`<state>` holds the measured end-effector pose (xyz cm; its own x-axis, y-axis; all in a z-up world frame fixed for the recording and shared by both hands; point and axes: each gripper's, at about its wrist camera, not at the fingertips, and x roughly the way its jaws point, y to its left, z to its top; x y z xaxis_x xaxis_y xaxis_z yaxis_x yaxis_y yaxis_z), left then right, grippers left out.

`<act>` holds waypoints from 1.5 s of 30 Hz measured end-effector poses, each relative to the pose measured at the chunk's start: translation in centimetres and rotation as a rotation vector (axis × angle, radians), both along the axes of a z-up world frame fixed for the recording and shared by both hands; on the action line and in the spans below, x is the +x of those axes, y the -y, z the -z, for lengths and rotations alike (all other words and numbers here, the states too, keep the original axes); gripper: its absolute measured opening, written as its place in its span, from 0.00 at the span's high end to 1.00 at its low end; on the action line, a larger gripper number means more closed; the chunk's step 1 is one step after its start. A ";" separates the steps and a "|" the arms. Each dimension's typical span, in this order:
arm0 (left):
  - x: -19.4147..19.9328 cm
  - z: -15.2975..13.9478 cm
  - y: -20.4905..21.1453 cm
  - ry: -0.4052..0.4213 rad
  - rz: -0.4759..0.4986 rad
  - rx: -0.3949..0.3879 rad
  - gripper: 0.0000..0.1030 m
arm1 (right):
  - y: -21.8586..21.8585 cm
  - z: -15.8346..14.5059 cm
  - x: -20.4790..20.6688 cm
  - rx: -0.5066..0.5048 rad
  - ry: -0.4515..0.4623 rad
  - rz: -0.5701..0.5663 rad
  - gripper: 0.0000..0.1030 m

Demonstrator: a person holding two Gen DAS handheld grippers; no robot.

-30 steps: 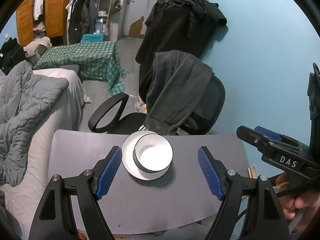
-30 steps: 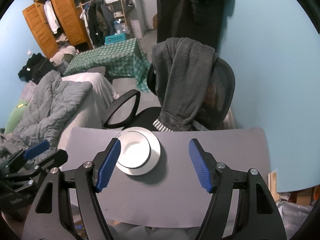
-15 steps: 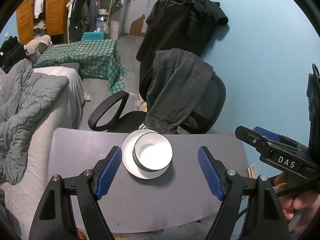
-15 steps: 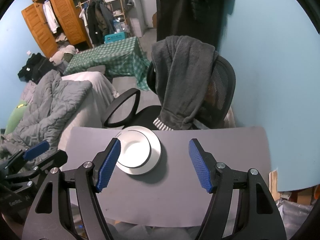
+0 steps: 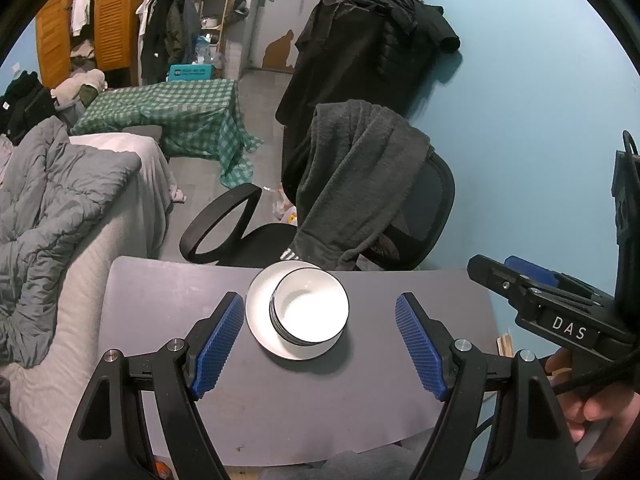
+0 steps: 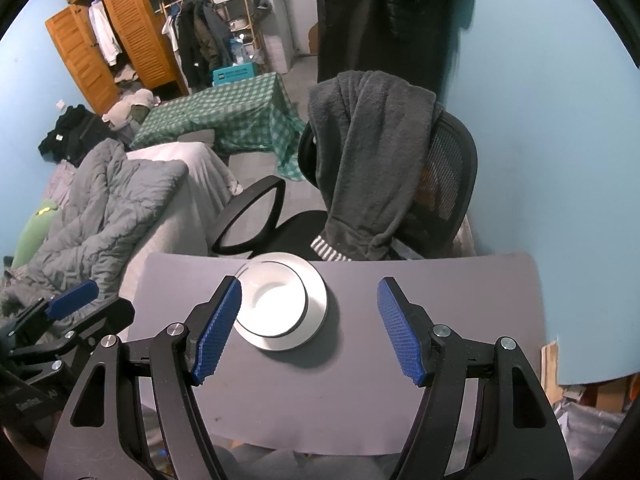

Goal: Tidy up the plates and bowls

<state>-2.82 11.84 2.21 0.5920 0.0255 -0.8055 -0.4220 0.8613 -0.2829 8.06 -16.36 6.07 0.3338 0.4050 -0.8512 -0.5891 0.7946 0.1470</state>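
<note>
Through my left wrist camera I see my left gripper (image 5: 320,346) hanging wide open and empty above the grey table (image 5: 160,300), the white bowls (image 5: 310,312) stacked on a plate (image 5: 256,312) beyond its blue pads (image 5: 218,346).

The grey table (image 5: 168,304) is bare on every side of the white plate (image 5: 260,320) and the stacked bowls (image 5: 310,308) sitting on it, so there is open surface to left, right and near edge. Both the left tool (image 5: 320,344) and the right tool (image 6: 310,330) hang above that surface with jaws spread wide, nothing between them. Beyond the far edge an office chair (image 5: 424,216) draped with a dark fleece (image 5: 360,176) crowds close; a bed (image 5: 80,208) flanks the left side.
</note>
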 end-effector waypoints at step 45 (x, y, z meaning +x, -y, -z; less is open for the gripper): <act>-0.3 -0.5 -0.8 -0.023 0.006 0.010 0.22 | -1.2 0.0 -0.3 -0.004 -0.004 -0.013 0.32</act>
